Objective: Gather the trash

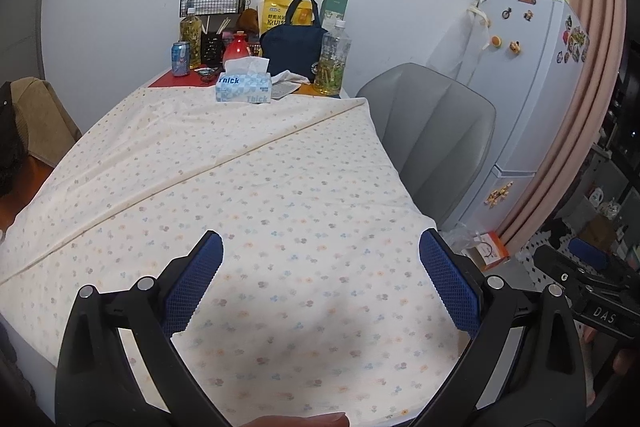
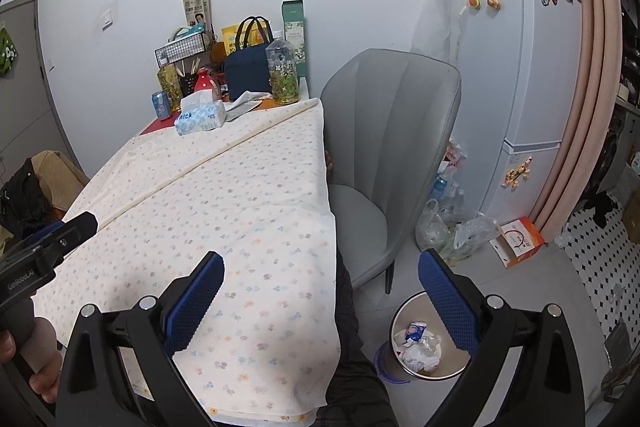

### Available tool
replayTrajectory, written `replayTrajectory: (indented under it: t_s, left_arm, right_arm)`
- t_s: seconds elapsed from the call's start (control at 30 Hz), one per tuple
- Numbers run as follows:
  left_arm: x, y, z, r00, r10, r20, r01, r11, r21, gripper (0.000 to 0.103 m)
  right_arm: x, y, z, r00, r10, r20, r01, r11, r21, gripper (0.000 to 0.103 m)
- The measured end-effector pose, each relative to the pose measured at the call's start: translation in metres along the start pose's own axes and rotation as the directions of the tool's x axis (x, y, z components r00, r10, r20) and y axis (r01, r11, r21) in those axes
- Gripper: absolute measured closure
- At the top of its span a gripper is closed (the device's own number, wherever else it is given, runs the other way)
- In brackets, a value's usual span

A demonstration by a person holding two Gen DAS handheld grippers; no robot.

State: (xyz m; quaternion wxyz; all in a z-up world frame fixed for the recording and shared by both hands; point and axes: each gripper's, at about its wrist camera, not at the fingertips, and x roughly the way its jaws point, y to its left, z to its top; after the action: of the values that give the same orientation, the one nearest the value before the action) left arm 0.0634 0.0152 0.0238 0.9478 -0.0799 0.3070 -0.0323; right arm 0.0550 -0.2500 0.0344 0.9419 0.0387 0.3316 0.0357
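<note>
A round waste bin point(image 2: 452, 373) stands on the floor beside the table's near right corner, holding crumpled paper and plastic point(image 2: 418, 345). My right gripper point(image 2: 320, 267) hovers open above the table edge and the bin, nothing between its blue pads. My left gripper point(image 1: 322, 243) is open too, held over the flowered tablecloth point(image 1: 248, 195) with nothing in it. The left gripper's body point(image 2: 44, 247) shows at the left edge of the right wrist view. The right gripper's body point(image 1: 592, 291) shows at the right edge of the left wrist view.
The table's far end holds a tissue box point(image 1: 243, 87), a soda can point(image 1: 181, 59), two drink bottles point(image 1: 332, 63), a navy bag point(image 1: 294, 45) and a wire basket. A grey chair point(image 2: 384, 147) stands right of the table. Plastic bags point(image 2: 452, 223), an orange box point(image 2: 520, 241) and a fridge point(image 2: 520, 67) lie beyond.
</note>
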Motion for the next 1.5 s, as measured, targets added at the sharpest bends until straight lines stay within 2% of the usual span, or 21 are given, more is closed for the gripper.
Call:
replayTrajectory:
  t_s: [0.7, 1.5]
  left_arm:
    - [-0.001, 0.009, -0.005, 0.999, 0.033, -0.005, -0.033, 0.999, 0.012, 0.006]
    - [-0.001, 0.009, -0.008, 0.999, 0.036, -0.012, -0.036, 0.999, 0.012, 0.006]
  right_arm:
    - [0.011, 0.004, -0.005, 0.999, 0.037, -0.019, -0.037, 0.999, -0.006, 0.008]
    - [0.008, 0.01, -0.006, 0.999, 0.046, -0.011, -0.046, 0.999, -0.021, 0.008]
